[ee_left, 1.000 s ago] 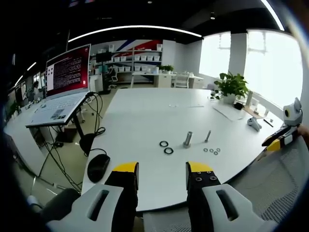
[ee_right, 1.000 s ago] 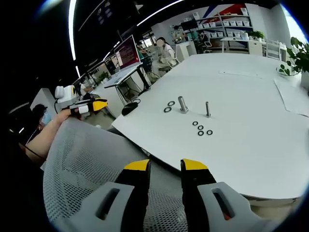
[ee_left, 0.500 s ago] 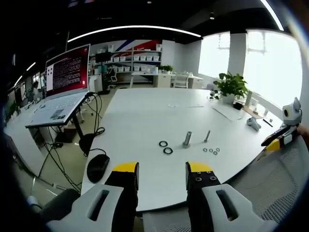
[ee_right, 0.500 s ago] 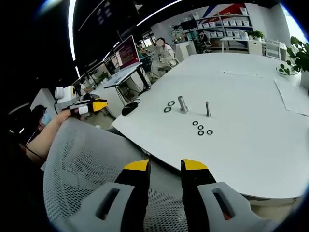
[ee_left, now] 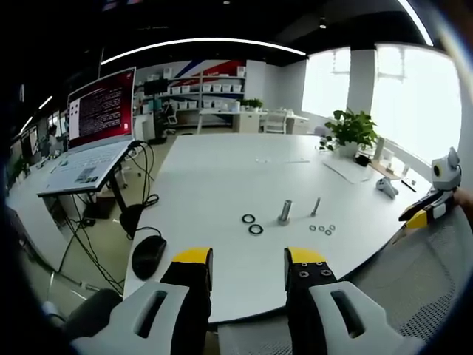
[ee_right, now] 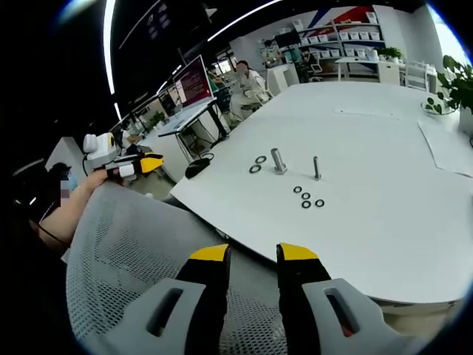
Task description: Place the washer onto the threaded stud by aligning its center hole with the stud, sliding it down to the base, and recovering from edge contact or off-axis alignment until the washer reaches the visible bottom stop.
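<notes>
On the white table (ee_left: 222,177) stand a thick threaded stud (ee_left: 284,212) and a thinner stud (ee_left: 315,206). Two black rings (ee_left: 252,224) lie left of the thick stud. Small silver washers (ee_left: 322,230) lie below the thin stud. My left gripper (ee_left: 249,259) is open and empty, held well short of the table's near edge. In the right gripper view the studs (ee_right: 278,160) and the washers (ee_right: 306,198) sit mid-table. My right gripper (ee_right: 253,255) hovers over a mesh chair back, its jaws a little apart with nothing between them.
A black mouse (ee_left: 148,255) lies at the table's left corner, with a laptop (ee_left: 89,151) on a stand beyond it. A grey mesh chair back (ee_right: 140,244) lies between my right gripper and the table. A hand (ee_right: 85,185) holds the left gripper. A potted plant (ee_left: 351,129) stands at the far side.
Both views have shifted by a few pixels. Nothing on the table has moved and the jaws stand as before.
</notes>
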### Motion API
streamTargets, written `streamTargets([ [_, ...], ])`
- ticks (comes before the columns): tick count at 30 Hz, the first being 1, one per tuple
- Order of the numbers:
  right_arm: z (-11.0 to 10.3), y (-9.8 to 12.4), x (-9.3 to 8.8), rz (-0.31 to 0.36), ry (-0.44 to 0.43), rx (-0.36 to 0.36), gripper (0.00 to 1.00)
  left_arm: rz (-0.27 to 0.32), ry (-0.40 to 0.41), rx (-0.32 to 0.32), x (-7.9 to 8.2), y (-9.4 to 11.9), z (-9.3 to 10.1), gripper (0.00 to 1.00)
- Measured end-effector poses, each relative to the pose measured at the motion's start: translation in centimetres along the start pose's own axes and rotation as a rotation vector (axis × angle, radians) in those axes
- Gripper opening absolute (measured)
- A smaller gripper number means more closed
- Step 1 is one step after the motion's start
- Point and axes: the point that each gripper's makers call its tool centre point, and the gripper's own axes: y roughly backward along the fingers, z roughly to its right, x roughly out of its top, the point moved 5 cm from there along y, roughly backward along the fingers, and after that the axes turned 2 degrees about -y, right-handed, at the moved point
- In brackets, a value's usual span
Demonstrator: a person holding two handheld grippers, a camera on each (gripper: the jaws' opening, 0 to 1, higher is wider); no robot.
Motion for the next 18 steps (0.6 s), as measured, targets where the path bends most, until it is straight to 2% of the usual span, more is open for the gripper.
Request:
streamTargets([
  [5,0.21,-0.03,0.23,0.013,-0.004,-0.015,0.27,0.003,0.002,-0.010,-0.03,0.03,-0.03,0.37],
  [10,0.47,-0.04,0.09,0.003,-0.013,-0.026,0.27,-0.021,-0.017,-0.027,-0.19,-0.08,0.53,0.35],
  [13,0.30,0.01,-0.10,-0.005,-0.010,-0.015,0.27,-0.015,-0.019,-0.030,-0.08,-0.10,0.55,0.35],
  [16,0.69,0.02,0.15,0.006,-0.025,-0.036,0.27,-0.011,-0.014,-0.027,-0.01,-0.24,0.32,0.34],
  [18,0.74,0.08,0.17,0.012,-0.035,-0.043,0.27,-0.050,-0.021,-0.038,-0.28,-0.51,0.52,0.34],
])
